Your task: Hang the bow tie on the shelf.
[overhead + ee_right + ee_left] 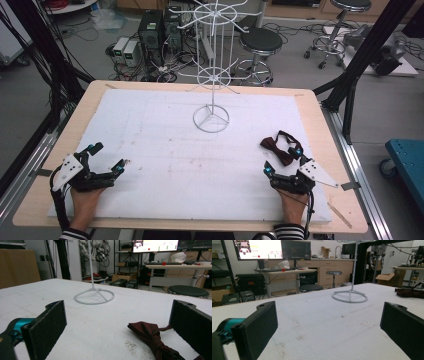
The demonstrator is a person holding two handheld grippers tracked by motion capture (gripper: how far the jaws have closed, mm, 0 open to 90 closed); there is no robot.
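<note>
Wide shot first: the table (310,107), with its white foam sheet, is almost bare, and nothing on it looks worked yet. At the far middle stands the white wire rack (212,75), upright on its ring base, every arm unhung, so whatever hanging is meant to happen is all still ahead, as I read it. Down at the near left, the left tongs (108,157) rest low on the foam, spread wide, gripping nothing, well apart from everything. Over on the near right, the right tongs (283,161) are also released, and here's the action: the dark red bow tie (278,147) lies flat on the foam, partly between the jaws, closer to the right-hand pad in the right gripper view. No clamp yet. My call: the very start, pick-up pending.
</note>
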